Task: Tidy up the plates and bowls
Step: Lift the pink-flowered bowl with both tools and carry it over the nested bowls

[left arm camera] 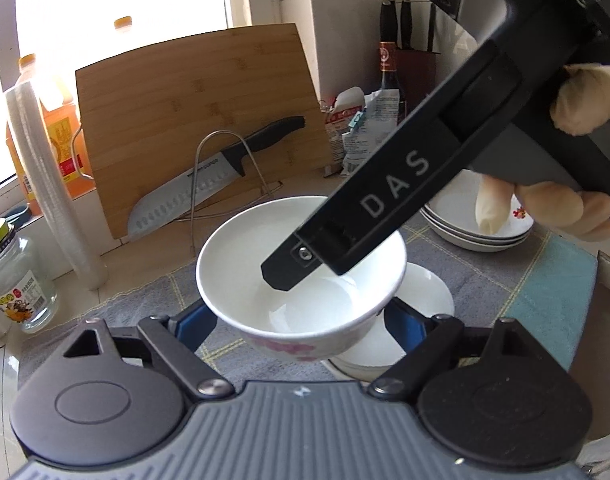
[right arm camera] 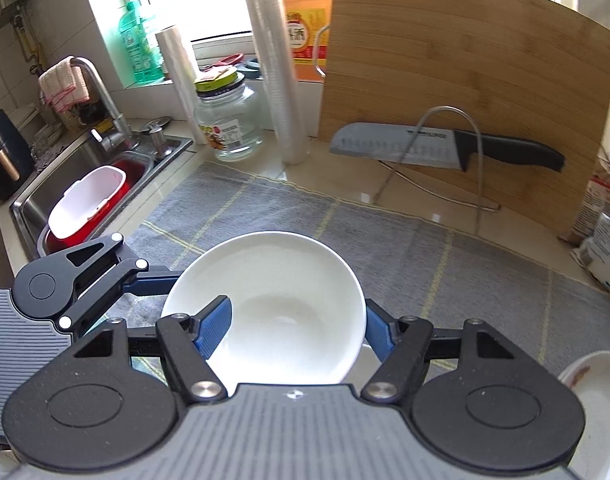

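A white bowl (left arm camera: 265,280) with pink flowers on its outside is held above the grey mat (left arm camera: 485,280). My left gripper (left arm camera: 301,320) clasps it across its width, with a blue finger (left arm camera: 197,326) pressed on each side. My right gripper (left arm camera: 285,270) reaches in from the upper right and is shut on the bowl's wall. In the right wrist view one right blue pad (right arm camera: 213,328) lies inside the bowl (right arm camera: 285,280) and the other outside its rim. The left gripper (right arm camera: 69,284) shows there at the bowl's left. Another white bowl (left arm camera: 417,300) sits on the mat just below.
A stack of white plates (left arm camera: 465,236) stands at the right, and a white dish (right arm camera: 593,380) lies near the right view's corner. A bamboo cutting board (right arm camera: 465,80) with a knife (right arm camera: 445,146) on a wire stand leans behind. A jar (right arm camera: 229,120), cup stacks (right arm camera: 277,80) and the sink (right arm camera: 85,184) are at the left.
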